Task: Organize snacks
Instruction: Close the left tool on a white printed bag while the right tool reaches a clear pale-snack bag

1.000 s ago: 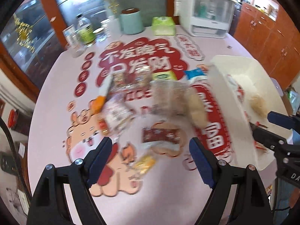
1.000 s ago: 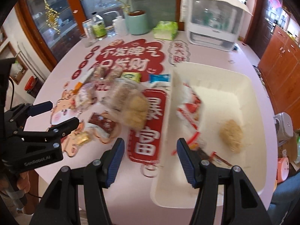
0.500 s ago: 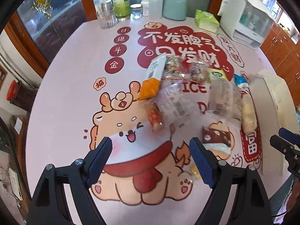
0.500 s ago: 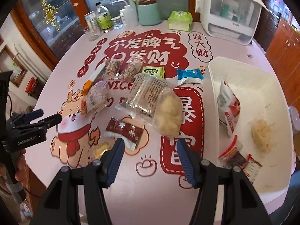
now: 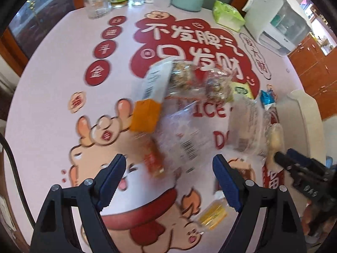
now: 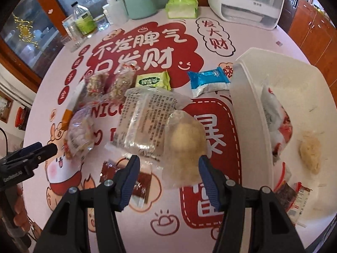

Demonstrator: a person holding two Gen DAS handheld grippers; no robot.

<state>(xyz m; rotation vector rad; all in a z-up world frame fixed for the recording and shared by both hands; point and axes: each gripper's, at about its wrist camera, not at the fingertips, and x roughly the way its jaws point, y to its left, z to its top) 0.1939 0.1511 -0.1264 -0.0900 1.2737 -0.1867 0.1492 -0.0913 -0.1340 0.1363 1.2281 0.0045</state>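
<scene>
A few packets lie in the white rectangular plastic bin (image 6: 248,113) at three o'clock; most scattered snack packets (image 6: 145,116) remain; my left gripper (image 5: 168,181) and right gripper (image 6: 168,177) gape, empty.

A heap of snacks lies ahead of both tongs. Between the right tongs' (image 6: 167,174) tips sits a clear bag of pale puffs (image 6: 185,150), lying flat. Just beyond it is a clear printed pack (image 6: 145,118), overlapping it. Left of those tips a dark red sachet (image 6: 134,178) lies flat. Farther ahead rest a green packet (image 6: 152,81) and a blue packet (image 6: 208,81), well apart. To the right stands the white bin (image 6: 248,97), holding a red-and-white bag (image 6: 276,124), a pale clump (image 6: 310,152) and small sachets (image 6: 294,198). Ahead of the left tongs (image 5: 167,181) lie a blurred clear bag (image 5: 185,135) and an orange-and-white box (image 5: 150,103); a yellow candy (image 5: 212,213) lies by their right tip.
</scene>
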